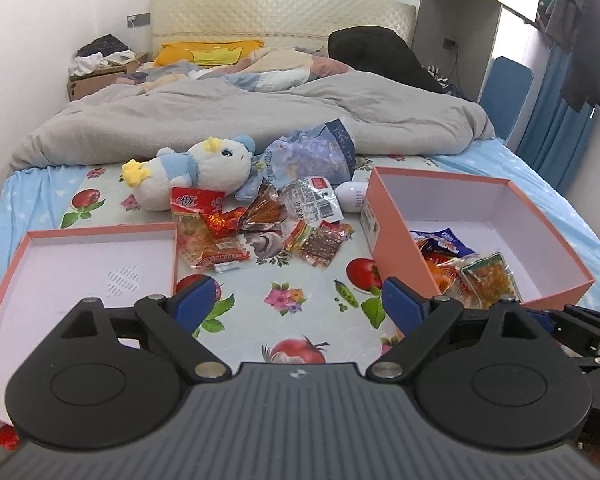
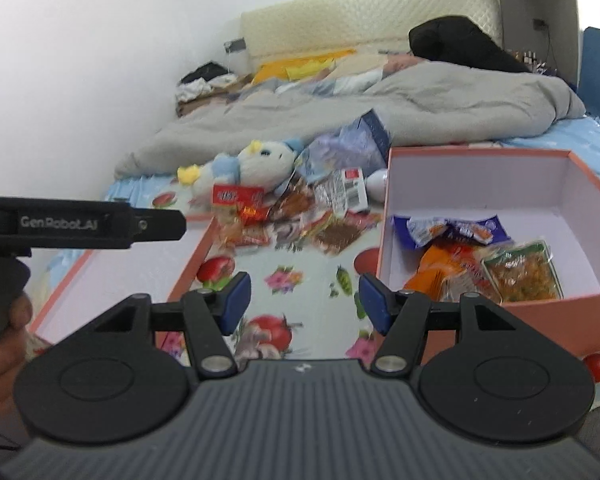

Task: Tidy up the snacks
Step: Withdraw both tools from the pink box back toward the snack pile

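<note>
Left gripper [image 1: 296,300] gapes between lid [image 1: 100,236], box [image 1: 396,248].

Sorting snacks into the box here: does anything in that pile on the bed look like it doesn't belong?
Yes: a plush penguin toy lies on its side against the loose snack packets, left of the pink box. It is no snack.

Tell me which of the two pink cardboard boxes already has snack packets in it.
The deeper pink cardboard box on the right: packets lie in it. The shallow pink cardboard tray on the left holds none.
</note>
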`<state>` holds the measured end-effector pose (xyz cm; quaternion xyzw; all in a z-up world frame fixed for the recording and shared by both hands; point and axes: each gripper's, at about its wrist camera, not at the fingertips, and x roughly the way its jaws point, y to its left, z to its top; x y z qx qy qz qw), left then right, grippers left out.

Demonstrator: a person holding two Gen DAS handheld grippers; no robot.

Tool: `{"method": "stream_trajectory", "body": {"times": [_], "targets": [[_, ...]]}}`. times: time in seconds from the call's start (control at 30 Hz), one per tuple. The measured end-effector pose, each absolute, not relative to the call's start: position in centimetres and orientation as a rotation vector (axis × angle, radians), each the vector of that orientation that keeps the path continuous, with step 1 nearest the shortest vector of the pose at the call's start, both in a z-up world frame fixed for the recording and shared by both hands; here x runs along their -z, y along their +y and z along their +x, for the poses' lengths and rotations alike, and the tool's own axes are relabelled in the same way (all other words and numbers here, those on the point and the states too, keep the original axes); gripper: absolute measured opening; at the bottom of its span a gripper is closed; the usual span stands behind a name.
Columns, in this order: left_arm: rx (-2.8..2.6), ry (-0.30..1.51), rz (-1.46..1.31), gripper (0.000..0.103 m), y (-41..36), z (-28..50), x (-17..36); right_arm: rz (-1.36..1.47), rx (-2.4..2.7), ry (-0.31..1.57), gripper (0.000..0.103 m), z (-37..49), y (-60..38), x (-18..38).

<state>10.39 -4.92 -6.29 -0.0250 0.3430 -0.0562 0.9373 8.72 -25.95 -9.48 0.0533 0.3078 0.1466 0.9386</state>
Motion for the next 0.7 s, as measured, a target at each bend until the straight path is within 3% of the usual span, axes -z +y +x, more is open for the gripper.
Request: {"method": "stream_trajectory", "body": {"times": [0.7], "targets": [[0.047,0.735,-0.076,0.093,-0.6,16.5,13.4,0.029,-0.241,0.582,0.062,13.4,-21.2,13.3]]}}
